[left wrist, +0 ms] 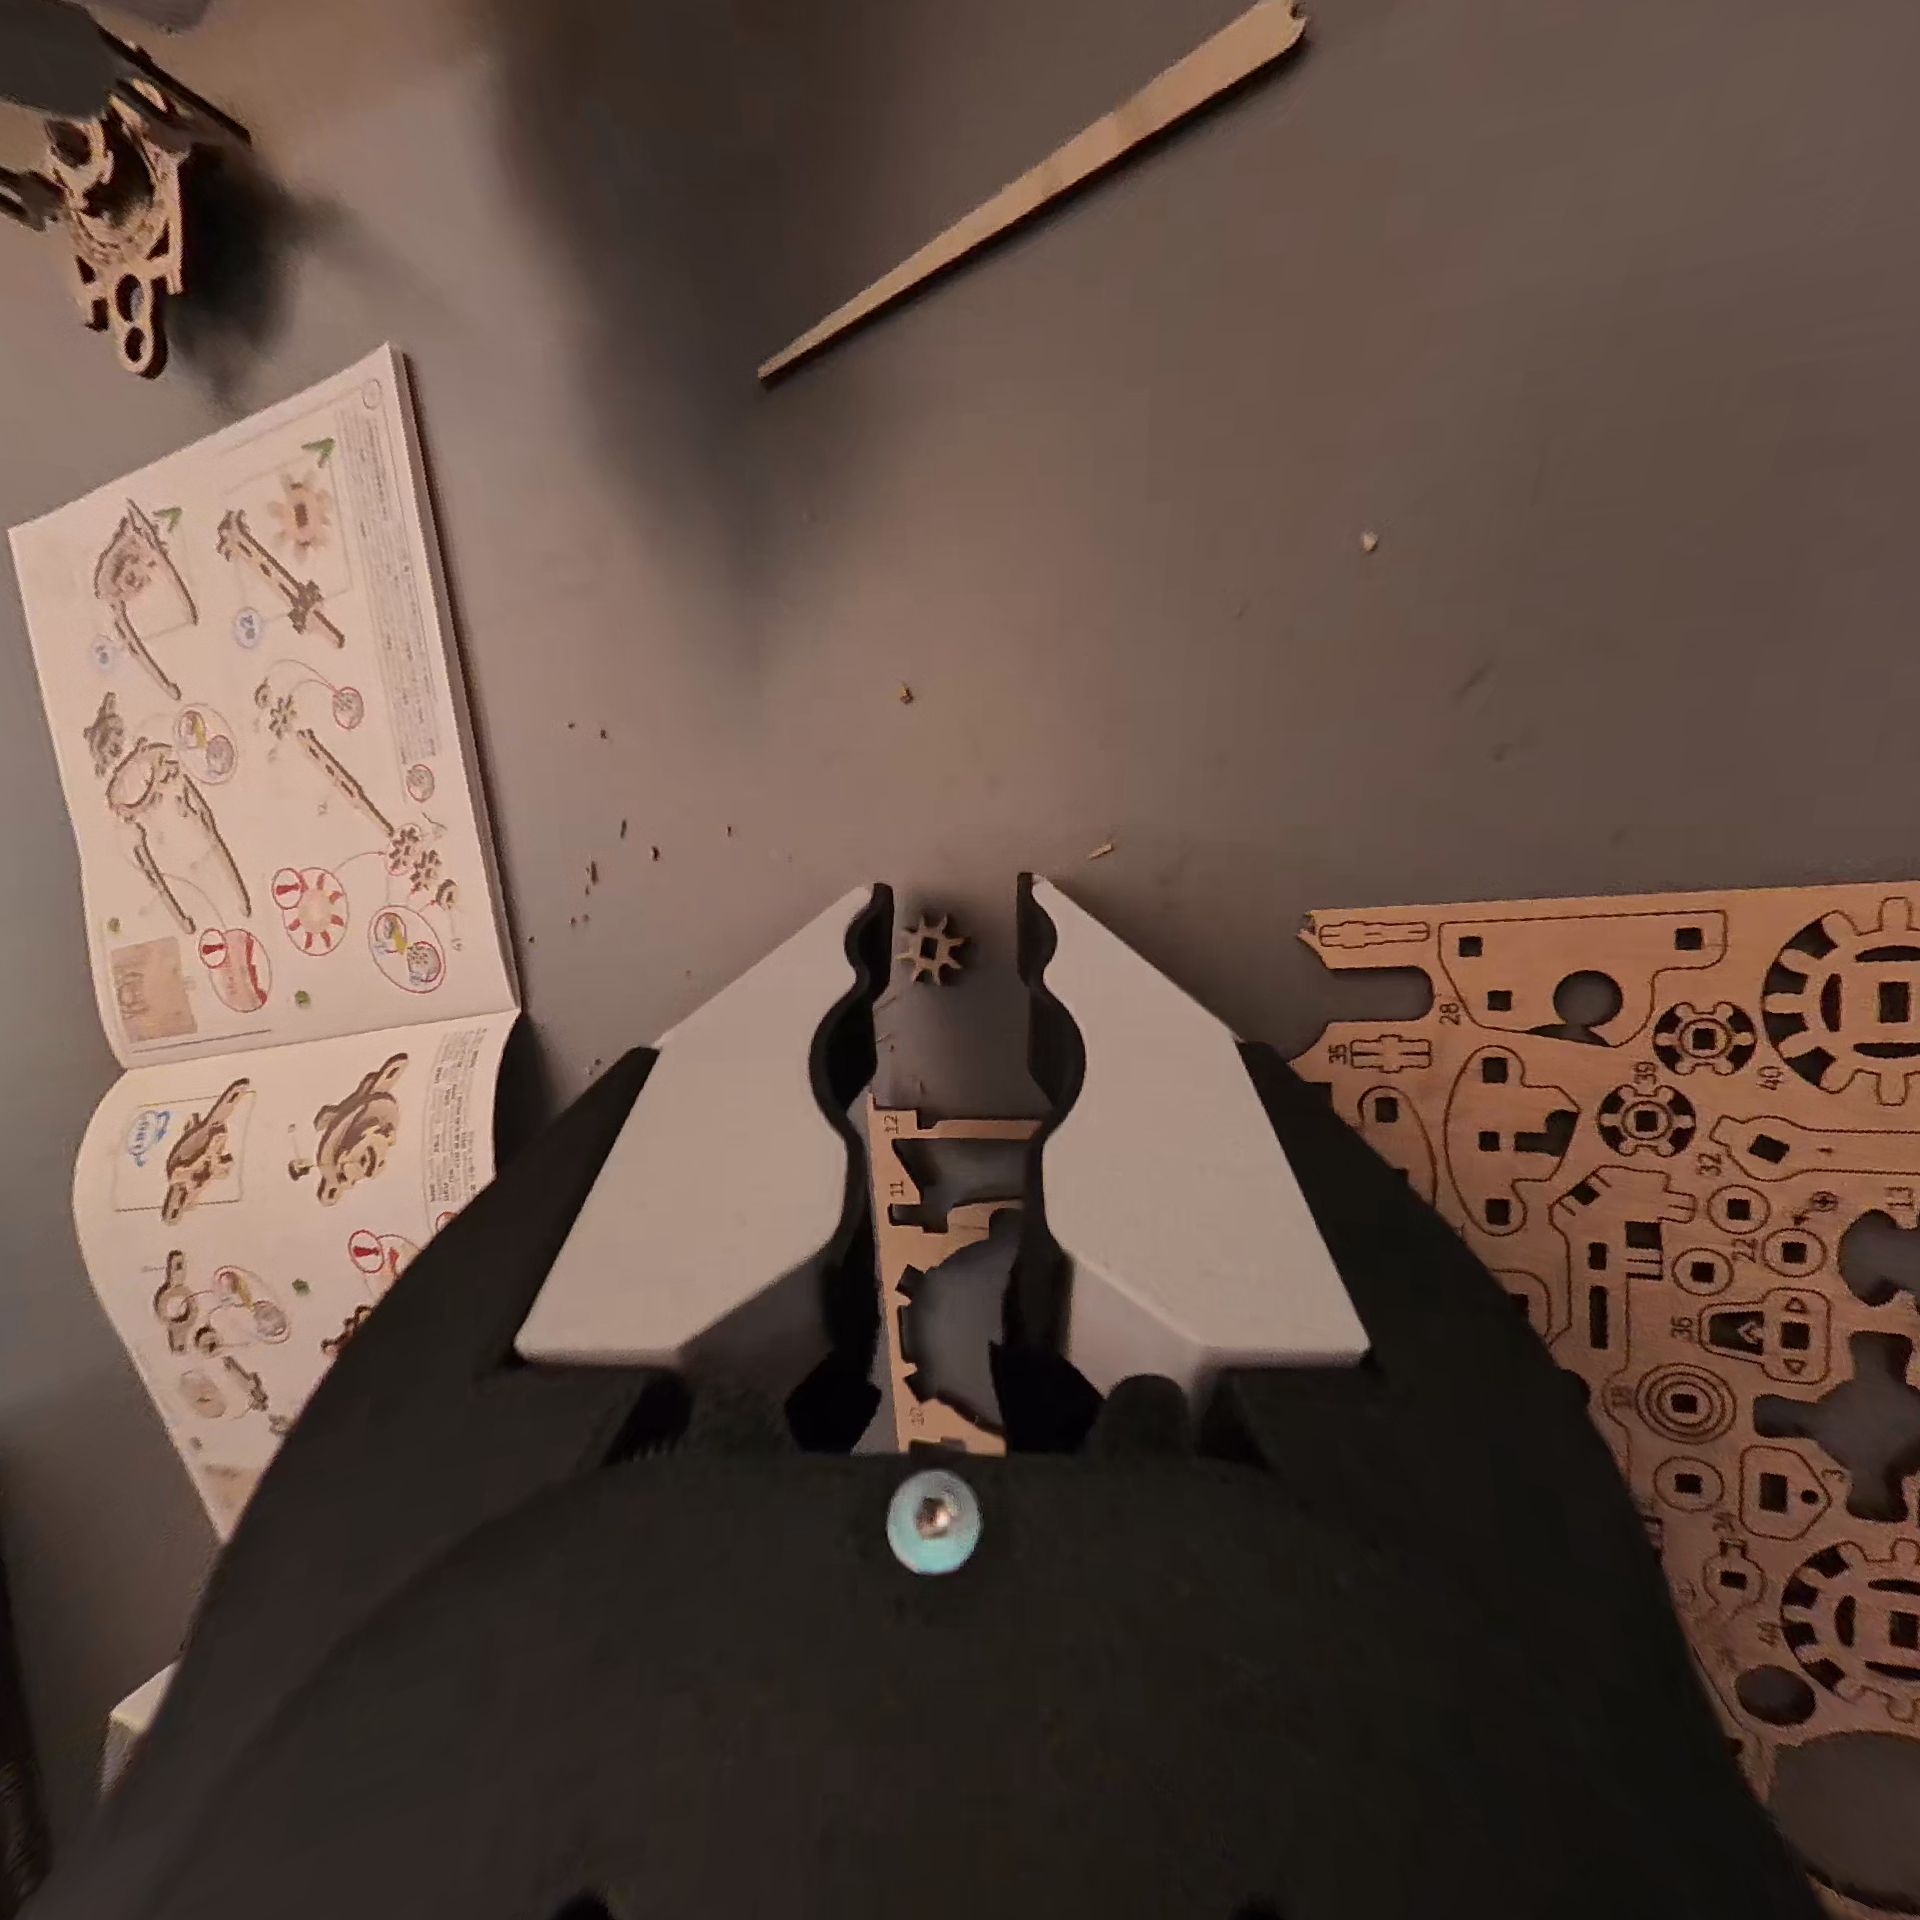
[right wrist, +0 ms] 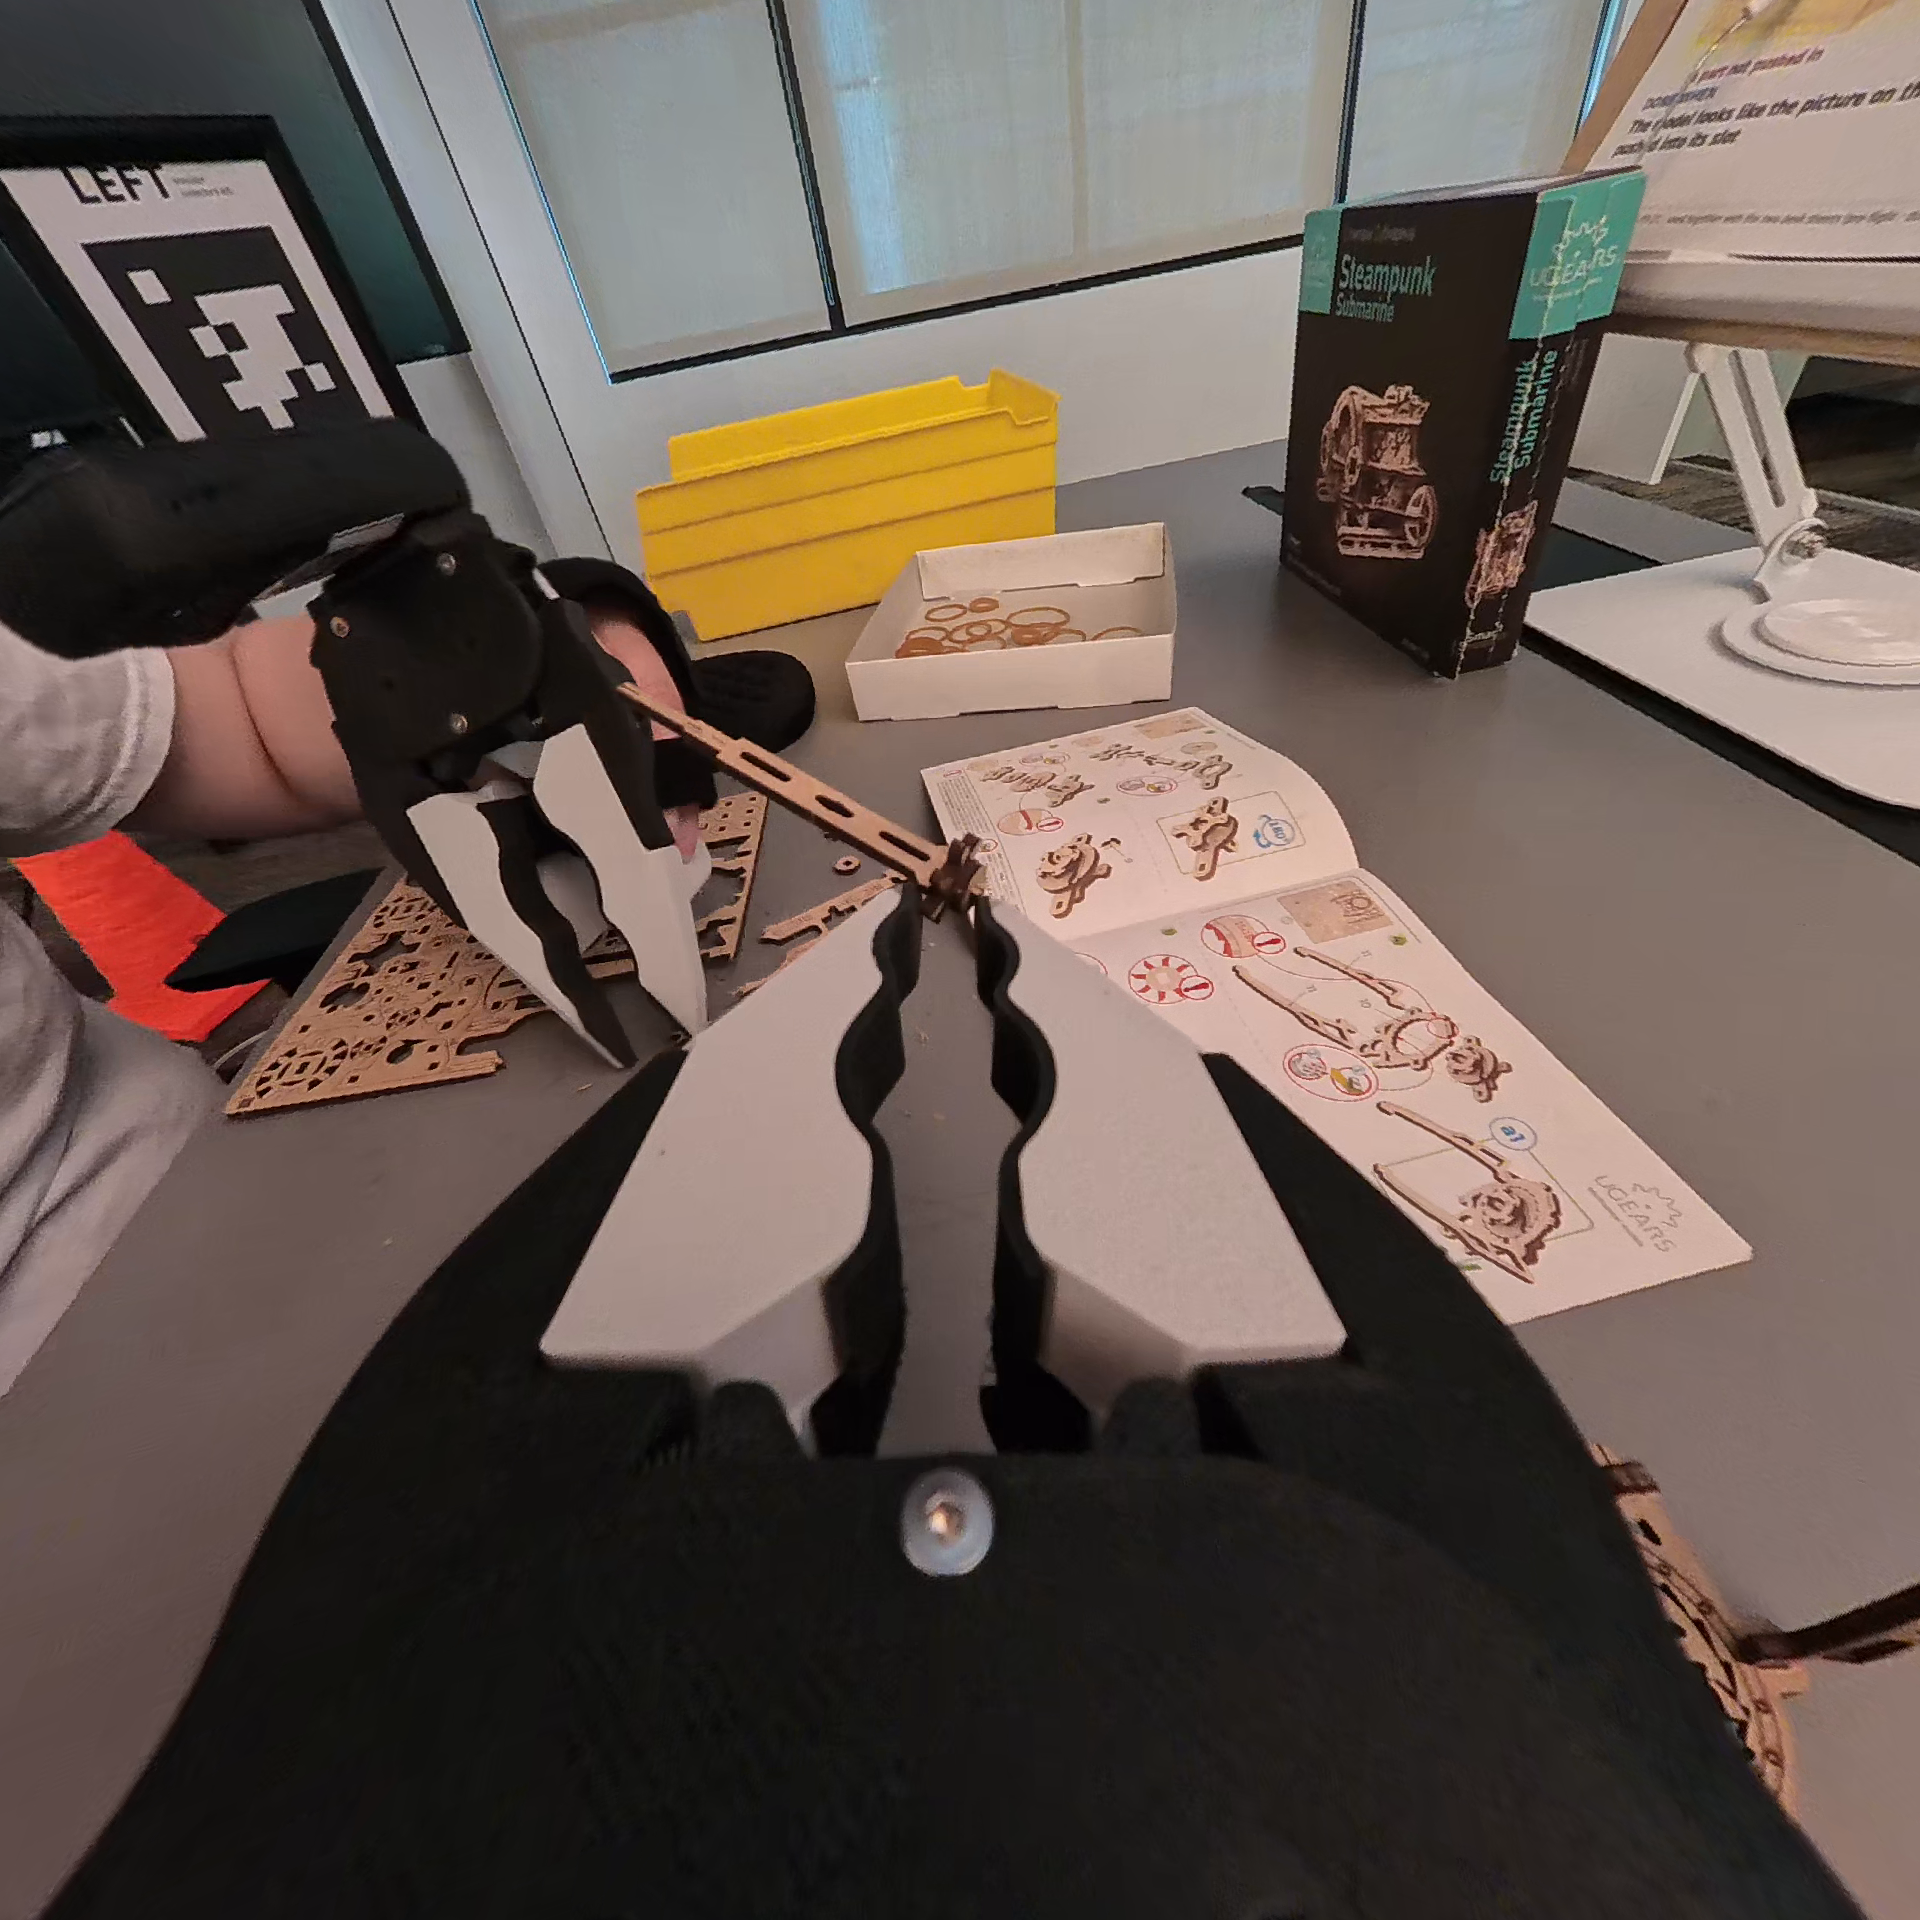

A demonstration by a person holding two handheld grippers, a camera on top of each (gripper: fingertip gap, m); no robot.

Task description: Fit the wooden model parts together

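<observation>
My left gripper (left wrist: 951, 894) is open and points down at the grey table, with a small dark wooden gear (left wrist: 933, 948) lying between its fingertips, untouched. It also shows in the right wrist view (right wrist: 660, 1039), open, tips near the table. My right gripper (right wrist: 948, 912) is shut on the gear end of a slotted wooden rod (right wrist: 800, 795), held above the table. The rod's far end runs behind the left gripper. A laser-cut part sheet (left wrist: 1662, 1195) lies right of the left gripper, and another piece (left wrist: 956, 1195) lies under it.
An open instruction booklet (left wrist: 270, 748) (right wrist: 1299, 1018) lies beside the grippers. A wooden strip (left wrist: 1039, 187) and a blurred wooden piece (left wrist: 120, 249) lie farther off. A yellow bin (right wrist: 852, 499), a white box of rings (right wrist: 1018, 644) and the dark kit box (right wrist: 1444, 416) stand at the back. The left gripper's tips are roughly 15 cm from the right gripper's.
</observation>
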